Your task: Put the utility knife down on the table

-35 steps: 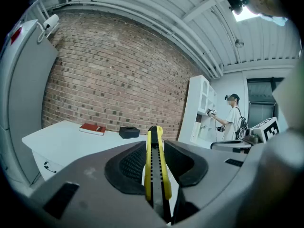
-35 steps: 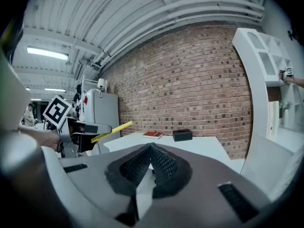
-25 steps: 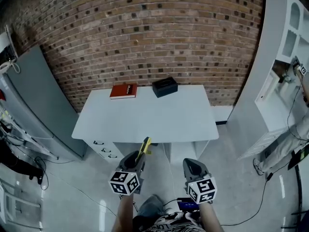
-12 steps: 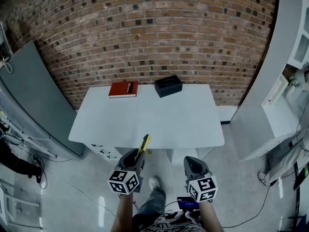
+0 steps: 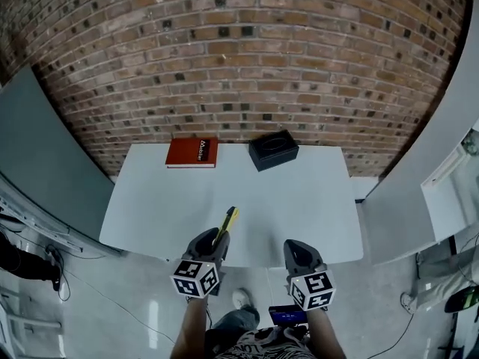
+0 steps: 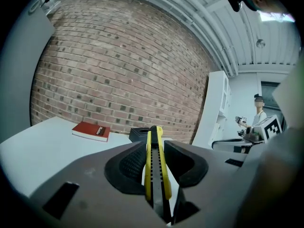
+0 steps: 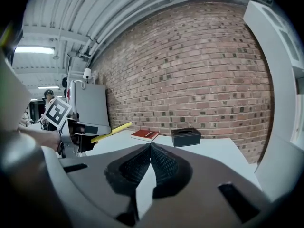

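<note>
Currently, the left gripper sits at lower centre-left of the head view, its jaws clamped on the utility knife. The knife is held edge-on, and its yellow body sticks out forward past the jaw tips. In the head view the knife points up-frame over the near part of the white table. The right gripper view shows it at the left of the frame, raised clear of the tabletop with its front end tilted upward. Whether the blade is extended cannot be determined.

The right gripper is at lower centre-right of the head view. Its jaws are pressed together with nothing between them.

The knife has not yet been set down. Recommended procedure:

1. Level the knife so that its length lies parallel to the tabletop.
2. Lower the left gripper until the knife body rests on the bare surface at frame centre. Stay well inside the near edge so that nothing overhangs.
3. Spread the jaws only after contact, to avoid a drop or bounce.
4. Draw the gripper straight back along the knife's axis so that a jaw pad does not drag it.

The red book and the black box at the upper edge of the table are well apart from this zone. The right gripper has no part in this step and is best kept clear.
</note>
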### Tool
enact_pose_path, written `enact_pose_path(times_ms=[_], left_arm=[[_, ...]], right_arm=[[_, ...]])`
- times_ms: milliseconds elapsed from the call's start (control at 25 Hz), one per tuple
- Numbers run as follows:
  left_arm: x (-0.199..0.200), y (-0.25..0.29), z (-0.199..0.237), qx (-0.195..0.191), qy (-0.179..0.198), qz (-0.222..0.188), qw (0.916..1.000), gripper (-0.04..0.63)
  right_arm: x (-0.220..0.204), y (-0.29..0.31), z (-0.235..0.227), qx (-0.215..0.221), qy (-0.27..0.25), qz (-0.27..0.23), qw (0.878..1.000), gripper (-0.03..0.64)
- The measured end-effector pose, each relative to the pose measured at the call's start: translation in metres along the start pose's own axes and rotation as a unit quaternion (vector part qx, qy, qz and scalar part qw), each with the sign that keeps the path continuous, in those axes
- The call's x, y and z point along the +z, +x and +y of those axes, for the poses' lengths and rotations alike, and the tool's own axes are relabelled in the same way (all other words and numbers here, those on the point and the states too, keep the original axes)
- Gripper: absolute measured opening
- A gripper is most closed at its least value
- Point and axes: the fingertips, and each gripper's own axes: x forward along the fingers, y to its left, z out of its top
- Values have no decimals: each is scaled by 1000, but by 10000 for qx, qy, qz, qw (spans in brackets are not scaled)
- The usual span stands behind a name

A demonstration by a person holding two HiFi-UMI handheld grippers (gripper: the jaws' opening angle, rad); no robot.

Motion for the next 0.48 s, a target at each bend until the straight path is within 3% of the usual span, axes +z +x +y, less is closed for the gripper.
enact_pose_path(times_ms=[200,480], left_arm=[[9,44,29,-179,-145,117,9997,121],[10,81,38,-364,-166,288,9988,121]], right_arm=[[6,54,-7,25,10,165,9999,0],[15,80,-27,-149,38,230,9996,0]])
